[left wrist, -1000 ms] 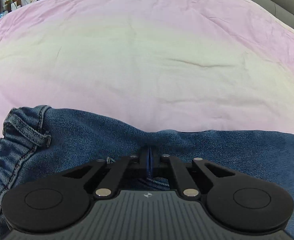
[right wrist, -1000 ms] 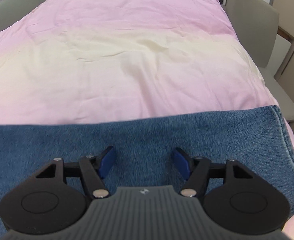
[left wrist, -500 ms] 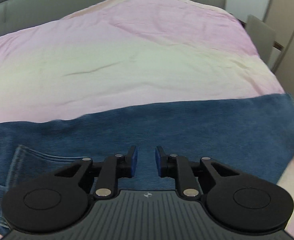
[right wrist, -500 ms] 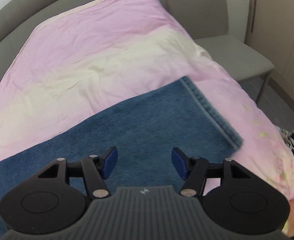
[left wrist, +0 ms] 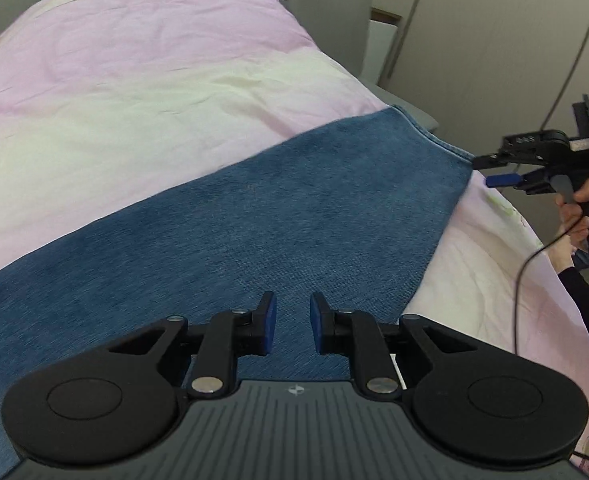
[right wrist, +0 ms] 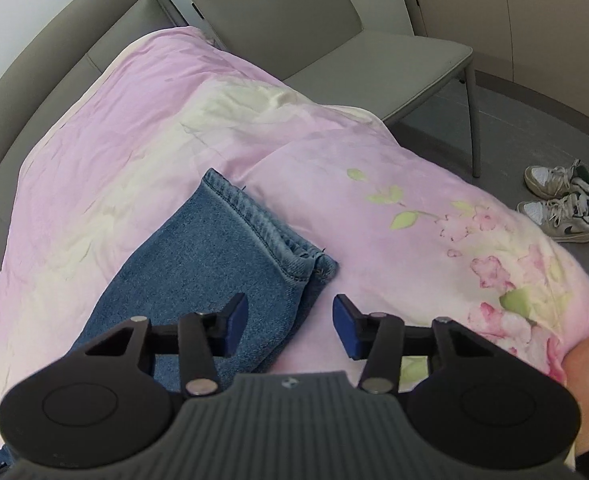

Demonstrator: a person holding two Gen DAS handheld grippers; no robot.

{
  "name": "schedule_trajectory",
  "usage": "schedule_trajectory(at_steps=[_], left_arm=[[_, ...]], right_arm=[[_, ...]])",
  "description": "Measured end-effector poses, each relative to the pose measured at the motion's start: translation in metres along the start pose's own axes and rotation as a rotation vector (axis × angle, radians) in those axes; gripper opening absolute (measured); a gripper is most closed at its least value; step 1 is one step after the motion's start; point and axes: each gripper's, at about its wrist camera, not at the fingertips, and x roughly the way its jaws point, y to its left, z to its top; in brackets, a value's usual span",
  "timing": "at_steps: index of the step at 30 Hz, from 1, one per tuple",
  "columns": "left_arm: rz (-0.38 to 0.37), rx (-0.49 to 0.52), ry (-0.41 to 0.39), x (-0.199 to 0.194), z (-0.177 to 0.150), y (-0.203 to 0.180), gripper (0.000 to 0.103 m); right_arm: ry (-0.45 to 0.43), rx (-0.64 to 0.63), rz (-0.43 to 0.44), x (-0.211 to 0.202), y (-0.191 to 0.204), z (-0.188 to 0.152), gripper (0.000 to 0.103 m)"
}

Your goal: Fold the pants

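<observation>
Found the pants [left wrist: 254,208] lying flat along the near side of the quilt [left wrist: 134,80], one long band of denim running from lower left up to the right edge of the bed. Saw the hem [right wrist: 262,220] at the far right end, two layers stacked there, the lower one peeking out at the corner. Took that as one leg laid over the other, so judged the lengthwise fold done. Could not see the waist end in either view.

Held the left gripper [left wrist: 292,320] above the middle of the leg, pads a narrow gap apart, nothing between them, not touching the cloth as far as could be told. Had just been closing that gap a little.

Held the right gripper [right wrist: 290,320] just short of the hem corner, jaws spread wider, only bare quilt and the denim edge showing beyond the gap, nothing pinched. Had just been narrowing those jaws too. Noted the hand [left wrist: 578,208] on its grip out past the bed's edge.

Reckoned the crosswise folds not yet begun: hem end to be picked up and carried over toward the waist, perhaps once more after that. Expected the stacked hems to slip apart unless both layers were caught together.

Left the chair [right wrist: 334,52] and the shoes [right wrist: 562,204] out of it.
</observation>
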Motion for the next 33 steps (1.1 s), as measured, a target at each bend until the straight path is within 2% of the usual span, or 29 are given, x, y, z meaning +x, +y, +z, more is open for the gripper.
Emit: schedule_trajectory(at_steps=[8,11,14,16,17,22,27,30,33], left_arm=[[-0.063,0.083,0.062,0.04,0.01,-0.03,0.018],[-0.088,0.129,0.114,0.054,0.009,-0.042,0.018],[-0.084,0.18,0.138,0.063,0.003,-0.052,0.018],[-0.074,0.198,0.149,0.067,0.0,-0.056,0.016],[-0.072,0.204,0.153,0.069,-0.001,-0.058,0.016],[-0.064,0.186,0.175,0.081,-0.001,-0.059,0.015],[-0.025,0.185,0.163,0.083,-0.002,-0.066,0.015],[0.0,0.182,0.14,0.071,-0.003,-0.072,0.015],[-0.04,0.154,0.088,0.037,-0.008,-0.065,0.016]], right_arm=[[0.019,0.045,0.035,0.04,-0.016,0.002,0.045],[0.018,0.074,0.051,0.047,-0.021,0.005,0.045],[0.003,0.082,0.044,0.048,-0.021,0.007,0.034],[-0.014,0.05,0.039,0.042,-0.017,0.007,0.025],[-0.025,0.023,0.038,0.038,-0.013,0.008,0.024],[-0.088,-0.097,0.028,0.0,0.022,0.017,0.021],[-0.131,-0.21,0.059,-0.045,0.075,0.024,0.021],[-0.159,-0.296,0.089,-0.076,0.119,0.022,0.021],[-0.184,-0.39,0.118,-0.105,0.166,0.013,0.021]])
